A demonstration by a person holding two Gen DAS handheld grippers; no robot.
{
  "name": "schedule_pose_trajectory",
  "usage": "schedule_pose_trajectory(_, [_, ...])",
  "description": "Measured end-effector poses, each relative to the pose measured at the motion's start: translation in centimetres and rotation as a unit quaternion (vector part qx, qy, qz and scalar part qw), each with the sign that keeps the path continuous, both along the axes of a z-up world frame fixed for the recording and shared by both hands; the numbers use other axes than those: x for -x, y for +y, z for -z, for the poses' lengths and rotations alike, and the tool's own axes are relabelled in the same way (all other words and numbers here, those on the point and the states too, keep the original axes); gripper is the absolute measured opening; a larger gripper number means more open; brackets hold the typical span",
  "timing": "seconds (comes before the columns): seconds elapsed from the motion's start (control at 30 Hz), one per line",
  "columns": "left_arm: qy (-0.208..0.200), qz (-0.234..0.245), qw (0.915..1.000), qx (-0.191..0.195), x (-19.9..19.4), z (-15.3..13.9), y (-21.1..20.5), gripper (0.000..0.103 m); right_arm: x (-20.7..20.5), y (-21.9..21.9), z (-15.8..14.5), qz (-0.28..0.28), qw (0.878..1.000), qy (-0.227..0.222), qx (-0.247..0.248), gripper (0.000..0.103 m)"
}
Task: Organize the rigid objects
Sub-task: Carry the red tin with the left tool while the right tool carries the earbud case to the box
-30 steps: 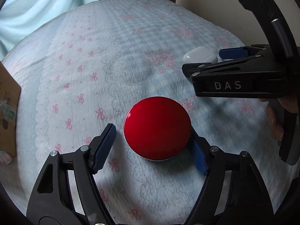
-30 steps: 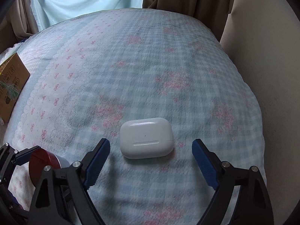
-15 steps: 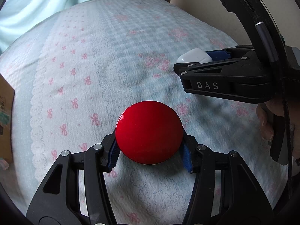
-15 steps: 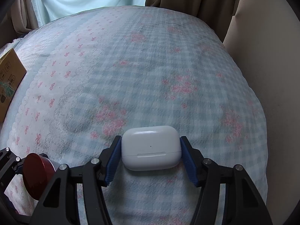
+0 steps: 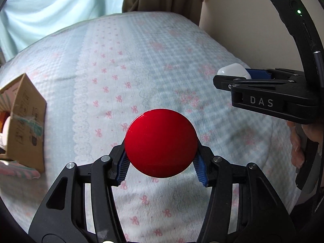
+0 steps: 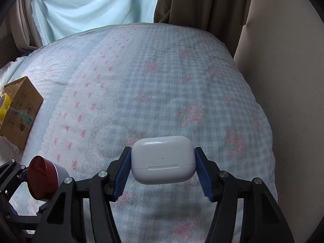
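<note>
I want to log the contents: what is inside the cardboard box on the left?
The cardboard box stands open on the bedspread. A yellow item shows at its mouth; in the left wrist view, something white and orange. The rest is hidden by the walls.

We see soft daylight filtering through the pale curtain [image 6: 91, 6] at the back. Fisheye bending curves every edge into dark corners, the bedspread [image 6: 162, 85] blurs slightly, and shadows stay faint.
</note>
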State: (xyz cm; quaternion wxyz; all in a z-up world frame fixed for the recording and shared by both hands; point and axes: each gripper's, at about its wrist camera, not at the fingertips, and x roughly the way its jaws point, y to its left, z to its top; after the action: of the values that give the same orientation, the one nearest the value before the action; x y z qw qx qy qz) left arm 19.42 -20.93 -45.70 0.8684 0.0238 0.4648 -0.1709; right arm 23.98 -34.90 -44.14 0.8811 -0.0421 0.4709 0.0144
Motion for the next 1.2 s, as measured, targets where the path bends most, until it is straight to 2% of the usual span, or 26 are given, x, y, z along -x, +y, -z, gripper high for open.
schedule_pose_trajectory(0.2, [-0.026,-0.027,0.9993,0.010,1.4,-7.9,3.0,0.050,1.7,2.2,-8.0,-0.003,1.000,-0.026,-0.014,0.056])
schedule_pose_trajectory(0.3, [-0.026,-0.047,0.9983,0.023,2.6,-12.1,5.5,0.050,2.8,3.8,-12.3,-0.008,0.999,-0.033,-0.023,0.056])
schedule_pose_trajectory(0.47, [-0.035,-0.089,0.9953,0.016,4.4,-18.6,10.3,0.050,4.8,7.6,-18.7,-0.033,0.998,-0.042,-0.037,0.056])
schedule_pose_trajectory(0.63, [-0.043,-0.117,0.9922,-0.002,5.0,-23.0,15.9,0.050,5.9,12.2,-23.0,-0.066,0.996,-0.043,-0.047,0.056])
schedule_pose_trajectory(0.87, [-0.038,-0.135,0.9901,-0.005,4.2,-25.2,25.6,0.050,5.6,19.1,-24.8,-0.070,0.995,-0.025,-0.058,0.056])
schedule_pose_trajectory(1.03, [-0.020,-0.123,0.9921,-0.006,1.9,-25.0,32.5,0.050,4.6,24.0,-24.4,-0.034,0.996,-0.009,-0.080,0.056])
schedule_pose_trajectory(1.2, [-0.007,-0.091,0.9957,-0.013,-0.3,-24.4,37.5,0.050,3.6,28.2,-23.3,0.010,0.995,0.013,-0.100,0.056])
